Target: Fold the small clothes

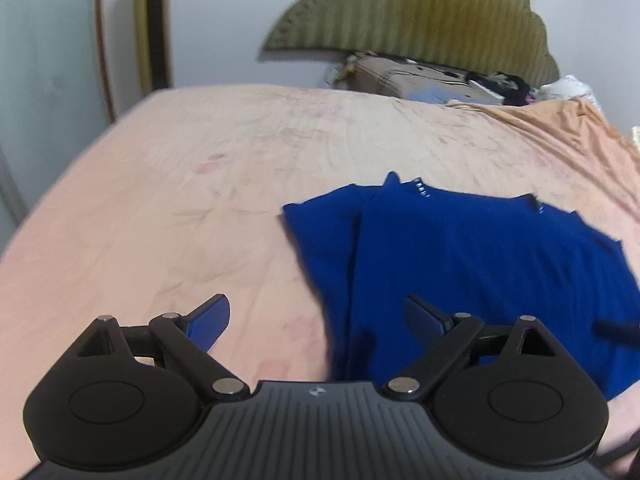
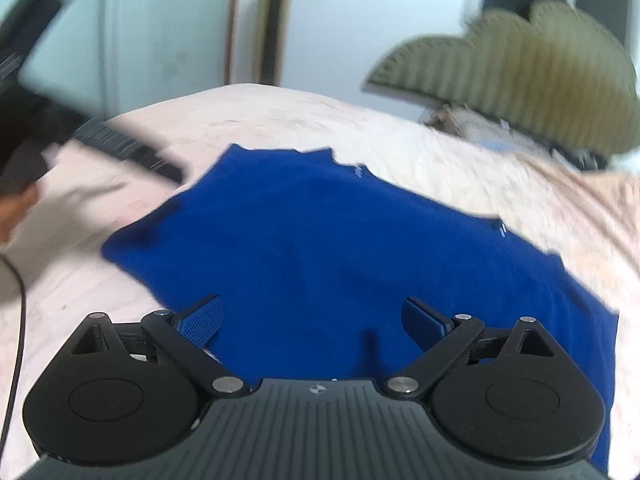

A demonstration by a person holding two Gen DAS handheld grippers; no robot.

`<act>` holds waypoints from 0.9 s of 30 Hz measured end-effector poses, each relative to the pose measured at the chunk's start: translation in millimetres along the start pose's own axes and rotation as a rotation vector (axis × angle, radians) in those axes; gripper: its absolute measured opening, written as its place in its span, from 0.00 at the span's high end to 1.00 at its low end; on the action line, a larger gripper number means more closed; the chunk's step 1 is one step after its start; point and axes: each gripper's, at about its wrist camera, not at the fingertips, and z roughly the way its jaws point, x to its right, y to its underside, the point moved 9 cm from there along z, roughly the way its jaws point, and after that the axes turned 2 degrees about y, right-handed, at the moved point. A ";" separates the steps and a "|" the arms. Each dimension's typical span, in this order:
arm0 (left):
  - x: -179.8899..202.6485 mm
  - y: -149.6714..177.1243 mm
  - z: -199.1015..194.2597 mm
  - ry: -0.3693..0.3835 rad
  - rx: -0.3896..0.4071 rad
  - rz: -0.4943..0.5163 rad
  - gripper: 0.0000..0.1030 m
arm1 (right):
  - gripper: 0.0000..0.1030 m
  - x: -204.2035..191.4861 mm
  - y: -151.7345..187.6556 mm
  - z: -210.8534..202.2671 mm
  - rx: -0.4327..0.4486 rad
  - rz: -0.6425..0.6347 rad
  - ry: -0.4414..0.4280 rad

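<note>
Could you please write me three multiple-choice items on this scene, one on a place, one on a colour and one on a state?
1. Where does the garment lie?
A. on the bed
B. on a chair
C. on the floor

2. What colour is it?
A. red
B. blue
C. white

3. How do the jaws of the left gripper stand?
A. shut on the garment
B. shut on nothing
C. open

Key: 1 A, it is spread on the pink sheet; 2 B, the cloth is deep blue; 3 C, both fingers stand wide apart with nothing gripped.
</note>
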 end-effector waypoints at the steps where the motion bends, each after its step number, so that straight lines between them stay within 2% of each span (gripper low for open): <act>1: -1.4 -3.9 6.5 0.018 -0.013 -0.020 0.08 | 0.06 -8.7 0.1 -0.8 0.008 -0.042 0.001; 5: -5.0 -15.6 37.6 0.117 -0.075 -0.111 0.08 | 0.07 -42.0 4.3 -0.6 0.030 -0.205 0.017; 10: -3.0 -20.6 72.1 0.283 -0.154 -0.252 0.08 | 0.08 -70.8 8.5 4.2 0.065 -0.360 0.075; 15: 4.3 -33.7 97.0 0.373 -0.163 -0.337 0.08 | 0.08 -84.3 -2.3 16.6 0.122 -0.463 0.172; 19: 11.9 -47.8 115.0 0.395 -0.160 -0.369 0.08 | 0.14 -91.5 -13.4 30.3 0.149 -0.496 0.188; 22: 17.6 -57.7 125.6 0.381 -0.156 -0.373 0.09 | 0.22 -93.3 -20.1 40.4 0.150 -0.505 0.180; 23: 19.4 -60.7 128.4 0.372 -0.154 -0.370 0.09 | 0.28 -94.2 -21.6 43.6 0.151 -0.509 0.176; 25: 22.6 -65.7 133.9 0.325 -0.152 -0.344 0.18 | 0.35 -95.8 -24.5 50.0 0.154 -0.509 0.176; 26: 23.7 -67.7 135.5 0.289 -0.152 -0.316 0.34 | 0.41 -96.2 -25.4 52.3 0.153 -0.508 0.174; 27: 26.4 -69.1 137.5 0.249 -0.158 -0.281 0.53 | 0.51 -96.7 -25.3 54.0 0.147 -0.506 0.169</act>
